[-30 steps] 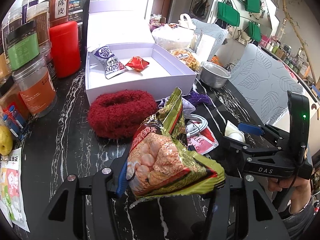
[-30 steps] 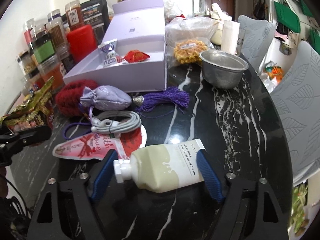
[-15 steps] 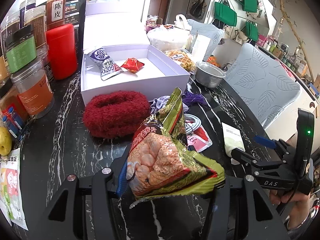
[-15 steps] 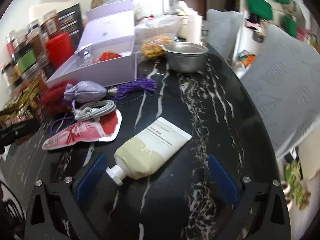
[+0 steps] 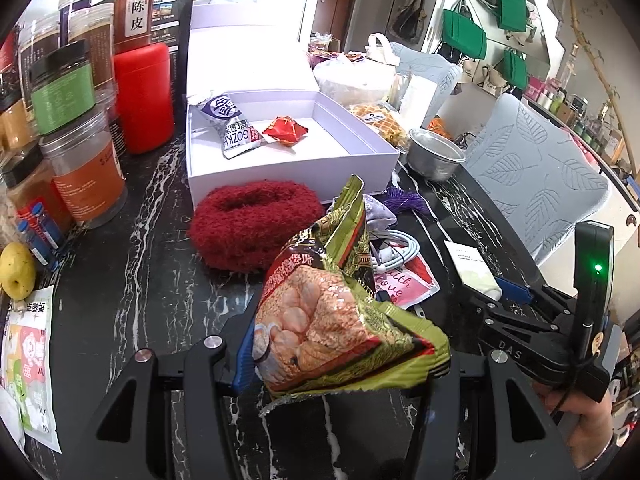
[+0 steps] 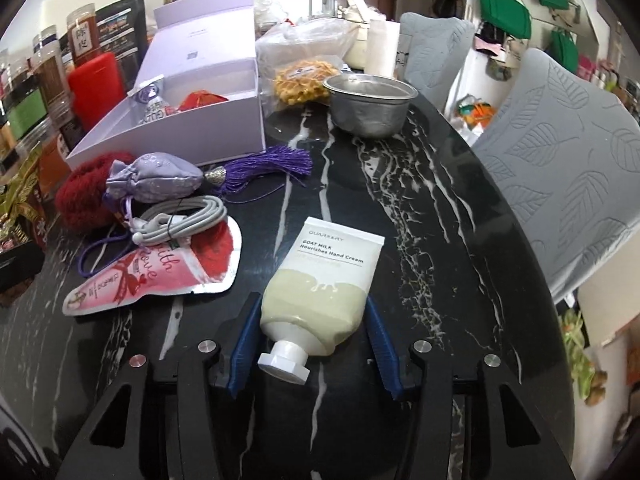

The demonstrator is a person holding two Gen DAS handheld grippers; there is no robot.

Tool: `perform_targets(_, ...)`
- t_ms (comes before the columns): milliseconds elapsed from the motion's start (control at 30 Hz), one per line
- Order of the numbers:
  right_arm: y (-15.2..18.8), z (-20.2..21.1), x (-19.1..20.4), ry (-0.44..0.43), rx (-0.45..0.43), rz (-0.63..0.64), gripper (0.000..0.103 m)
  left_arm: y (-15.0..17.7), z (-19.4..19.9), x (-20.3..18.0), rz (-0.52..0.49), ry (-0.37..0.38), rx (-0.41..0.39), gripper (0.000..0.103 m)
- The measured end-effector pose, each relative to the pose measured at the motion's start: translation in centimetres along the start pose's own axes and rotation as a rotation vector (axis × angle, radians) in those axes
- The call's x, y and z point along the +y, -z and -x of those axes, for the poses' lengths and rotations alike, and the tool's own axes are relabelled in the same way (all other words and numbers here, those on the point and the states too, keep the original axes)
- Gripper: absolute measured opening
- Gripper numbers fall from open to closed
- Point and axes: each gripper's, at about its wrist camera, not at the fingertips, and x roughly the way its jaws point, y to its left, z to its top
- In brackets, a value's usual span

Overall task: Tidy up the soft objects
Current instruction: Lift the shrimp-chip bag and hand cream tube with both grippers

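My left gripper is shut on a green and orange snack bag, held above the black marble table. My right gripper has its jaws closing on a cream hand cream tube; both blue pads touch its sides, and its cap points at the camera. The left wrist view shows that tube at the right. The open white box holds a purple snack packet and a red packet. A red fuzzy ring, a lilac sachet and a pink pouch lie in front of the box.
Jars and a red canister stand along the left. A metal bowl and bagged waffles sit behind, right of the box. A coiled grey cable lies on the pouch. Grey chairs border the table's right edge.
The right gripper opened wide and drew back off the tube, then came back and closed on its sides; the tube now lies lengthwise. The left gripper and its bag stayed put.
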Motion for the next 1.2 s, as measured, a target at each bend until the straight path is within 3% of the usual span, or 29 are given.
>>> perform_targets(667,-1.6,3.3,-0.4,-0.086,-0.055,-0.016,0.051,-2.3,2.0,-0.1,-0.022,0.007,-0.083,0.052)
perform_targets(1200,-6.6,5.4,1.7,-0.175,-0.144,0.088,0.051,-6.3,3.1,-0.3,-0.019,-0.015,-0.172,0.052)
